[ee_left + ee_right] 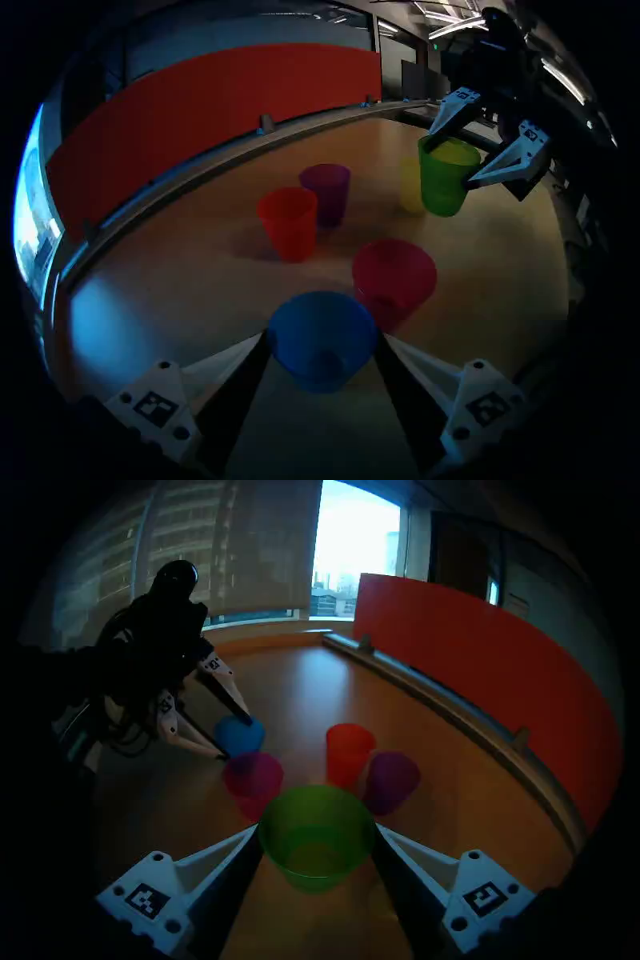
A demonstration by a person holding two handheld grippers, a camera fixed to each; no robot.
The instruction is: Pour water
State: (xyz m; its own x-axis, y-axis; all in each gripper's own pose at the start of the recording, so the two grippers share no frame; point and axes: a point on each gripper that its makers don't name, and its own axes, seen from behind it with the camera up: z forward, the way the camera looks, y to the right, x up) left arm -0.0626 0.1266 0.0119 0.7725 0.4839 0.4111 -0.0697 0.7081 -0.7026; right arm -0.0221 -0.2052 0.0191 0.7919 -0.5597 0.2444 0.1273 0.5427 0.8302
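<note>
My left gripper (322, 346) is shut on a blue cup (320, 320), held upright close to the camera. Across the wooden table (200, 272), my right gripper (446, 166) is shut on a green cup (442, 188). In the right gripper view that green cup (317, 856) sits between my right gripper's (317, 832) fingers, and the left gripper (236, 738) grips the blue cup (240, 732) farther off. Between them stand a crimson cup (394, 276), a red cup (288, 222) and a purple cup (326, 192). Whether the cups hold water is unclear.
A yellow cup (410, 186) stands just behind the green one. A red wall panel (208, 96) and a raised rail (240, 148) run along the table's far edge. A person in dark clothes (152, 656) holds the left gripper. Bare tabletop lies at the left (136, 312).
</note>
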